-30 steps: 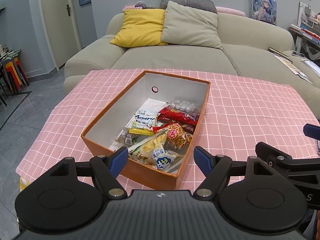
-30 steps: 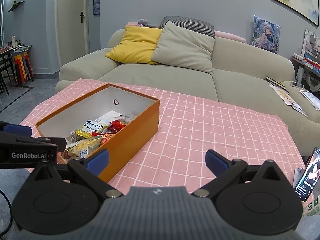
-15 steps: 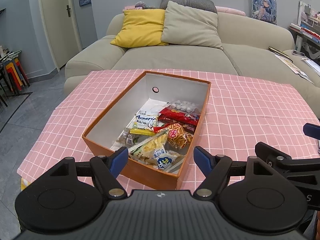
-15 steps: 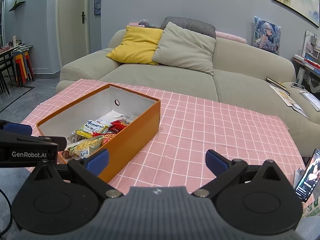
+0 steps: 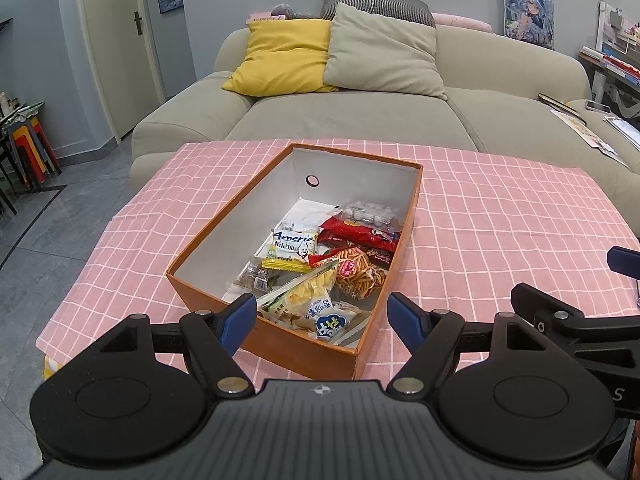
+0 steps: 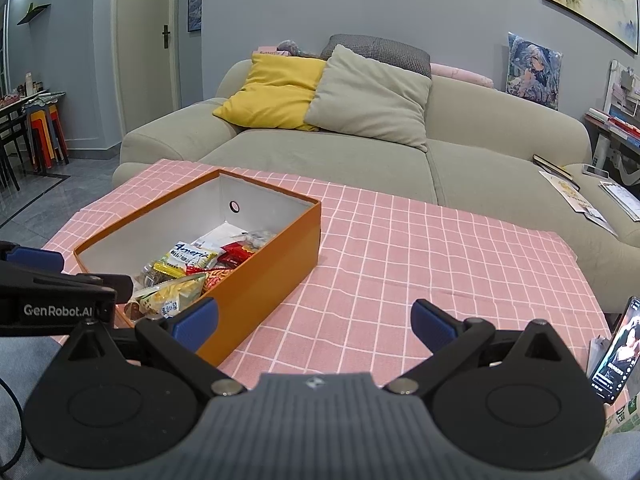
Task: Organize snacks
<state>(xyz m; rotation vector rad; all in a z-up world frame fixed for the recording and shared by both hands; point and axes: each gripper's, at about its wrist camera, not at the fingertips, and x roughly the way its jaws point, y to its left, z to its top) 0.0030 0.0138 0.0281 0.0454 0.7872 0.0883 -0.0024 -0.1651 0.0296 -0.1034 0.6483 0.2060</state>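
My left claw (image 5: 322,316) hangs nearest me with its blue fingertips (image 5: 240,318) spread wide and nothing between them, poised just above the near end of the orange box (image 5: 304,354). My right claw (image 6: 314,320) is likewise wide and empty, held over bare pink checked cloth (image 6: 400,264) to the right of the box; in its view the left claw's arm shows at the left edge.

The box sits open on the worktop, lengthwise away from me. The snacks (image 5: 320,264) lie piled in its near half, toward the right wall: a white packet with blue lettering (image 5: 294,242), a yellow bar (image 5: 286,266) just in front of it, a clear bag of orange sticks (image 5: 360,274), red packets (image 5: 360,234) behind that, and a pale bag with a blue cloud mark (image 5: 328,320) against the near wall. The far half of the box floor is mostly bare, and the far wall has a round hole.

At the right edge of the right-claw view a phone (image 6: 616,354) stands propped with its screen lit. Beyond the worktop is a beige sofa (image 6: 360,160) with a yellow cushion (image 6: 276,90) and a grey cushion (image 6: 368,98) side by side.
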